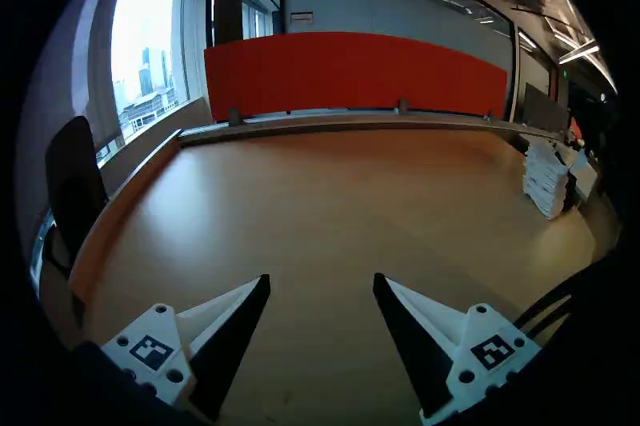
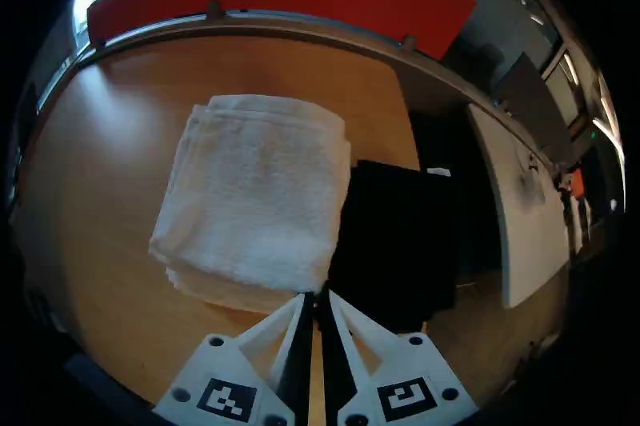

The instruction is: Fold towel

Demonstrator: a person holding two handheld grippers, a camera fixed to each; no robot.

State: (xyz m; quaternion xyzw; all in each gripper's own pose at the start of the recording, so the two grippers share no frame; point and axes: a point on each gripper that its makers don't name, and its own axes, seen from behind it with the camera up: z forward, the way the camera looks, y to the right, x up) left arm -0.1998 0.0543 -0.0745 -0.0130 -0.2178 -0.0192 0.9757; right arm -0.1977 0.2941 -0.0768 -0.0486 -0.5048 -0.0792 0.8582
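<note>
A folded white towel [image 2: 256, 194] lies on the wooden tabletop [image 2: 96, 186] by its edge, the right claw [image 2: 318, 300] pressed together just at the towel's near corner, while the left claw [image 1: 320, 278] hangs spread apart over the wood.

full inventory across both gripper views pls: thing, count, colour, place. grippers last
towel: 1, white, folded, lying on the table in the right gripper view
table: 1, light brown wood, under both grippers
panel: 1, red, along the table's far edge
stack: 1, white, far right of the table; cannot tell what it is made of
black object: 1, black, right beside the towel; cannot tell what it is
chair: 1, dark, at the table's left side
window: 1, bright, far left
left gripper: 1, white and black, open over bare table
right gripper: 1, white and black, shut, tips at the towel's near edge
</note>
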